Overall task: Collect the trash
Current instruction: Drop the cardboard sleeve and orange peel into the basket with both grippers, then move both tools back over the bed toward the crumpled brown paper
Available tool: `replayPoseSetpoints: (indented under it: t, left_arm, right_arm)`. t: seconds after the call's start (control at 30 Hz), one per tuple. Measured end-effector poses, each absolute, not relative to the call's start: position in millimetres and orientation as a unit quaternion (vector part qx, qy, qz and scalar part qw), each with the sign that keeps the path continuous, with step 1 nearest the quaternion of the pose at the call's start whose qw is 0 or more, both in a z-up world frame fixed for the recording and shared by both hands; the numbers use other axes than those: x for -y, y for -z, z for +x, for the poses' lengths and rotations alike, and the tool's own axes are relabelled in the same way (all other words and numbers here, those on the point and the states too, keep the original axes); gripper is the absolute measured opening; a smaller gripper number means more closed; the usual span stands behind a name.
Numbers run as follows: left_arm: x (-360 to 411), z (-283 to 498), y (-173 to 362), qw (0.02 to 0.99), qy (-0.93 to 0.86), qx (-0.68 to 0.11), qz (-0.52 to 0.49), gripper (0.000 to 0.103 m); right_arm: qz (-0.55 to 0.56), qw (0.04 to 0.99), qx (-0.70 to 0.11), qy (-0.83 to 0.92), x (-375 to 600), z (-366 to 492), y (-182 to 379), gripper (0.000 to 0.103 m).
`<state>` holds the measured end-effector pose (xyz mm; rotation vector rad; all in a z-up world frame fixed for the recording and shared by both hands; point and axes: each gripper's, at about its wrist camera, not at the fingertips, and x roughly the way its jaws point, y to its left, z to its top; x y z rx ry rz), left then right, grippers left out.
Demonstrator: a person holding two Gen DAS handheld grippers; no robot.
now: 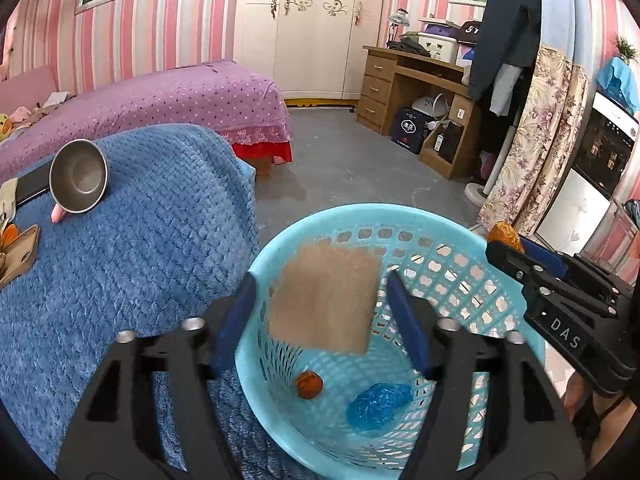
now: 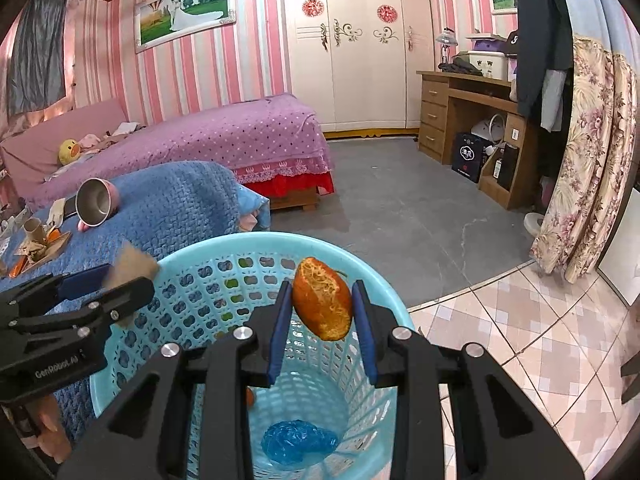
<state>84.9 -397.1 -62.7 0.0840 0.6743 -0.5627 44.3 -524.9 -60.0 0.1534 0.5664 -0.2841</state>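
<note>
A: What did your left wrist view show?
B: My left gripper [image 1: 324,312] stood wide open over the light blue perforated plastic basket [image 1: 472,280]; the flat brown cardboard piece [image 1: 326,300] hung blurred between the fingers, untouched.
A: And the right wrist view?
B: My right gripper [image 2: 322,312] was clamped on the torn orange peel [image 2: 322,300] above that basket, where a crumpled blue plastic wrapper [image 2: 298,442] lay.

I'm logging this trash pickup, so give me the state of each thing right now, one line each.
Left gripper: open, over the basket.
Cardboard piece: loose between the open fingers, blurred.
Right gripper: shut on the orange peel, above the basket.
Blue basket: upright, holding a blue plastic wad and a small peel piece.
Metal bowl: tipped on its side on the blue blanket.
</note>
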Motion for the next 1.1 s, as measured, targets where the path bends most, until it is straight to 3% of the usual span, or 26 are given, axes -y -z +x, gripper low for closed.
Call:
replayPoseSetpoints:
  t: [0.07,0.27,0.77,0.83,0.9,0.97,1.03,1.1]
  left_arm:
    - [392.1,84.1,62.6,0.908,0.267,-0.321,0.041,0.082]
    - [372.4,87.8,58.7,0.919,0.239,-0.311,0.037,0.091]
    - [317.1,86.5,33.7,0.939,0.196,-0.281,0.034,0.095]
    - [309.3,85.1,31.3,0.940,0.192,-0.280,0.031,0.095]
    - [302.5,84.1,29.7,0.941,0.190,-0.280,0.026,0.095]
    - [293.2,84.1,27.6,0.941,0.187,-0.280,0.021,0.095]
    - [283.6,83.6,25.4,0.943,0.182,-0.278,0.017,0.095]
    - [278.3,83.9,23.0,0.944,0.177,-0.278,0.015,0.095]
  right_arm:
    - [0.076,0.948,-0.277,0.140,525.4,43.8,59.9,0.031]
    - [0.078,0.948,-0.278,0.136,524.4,44.6,63.0,0.031]
    - [0.076,0.947,-0.282,0.135,513.7,50.7,64.0,0.033]
    - [0.072,0.945,-0.286,0.140,510.6,52.3,64.5,0.051]
    - [0.071,0.945,-0.287,0.143,508.1,53.1,64.3,0.062]
    - [0.073,0.944,-0.285,0.147,506.4,52.4,62.2,0.067]
    - [0.080,0.945,-0.278,0.155,504.1,50.7,58.7,0.079]
    - [0.091,0.946,-0.271,0.155,500.6,50.5,55.3,0.083]
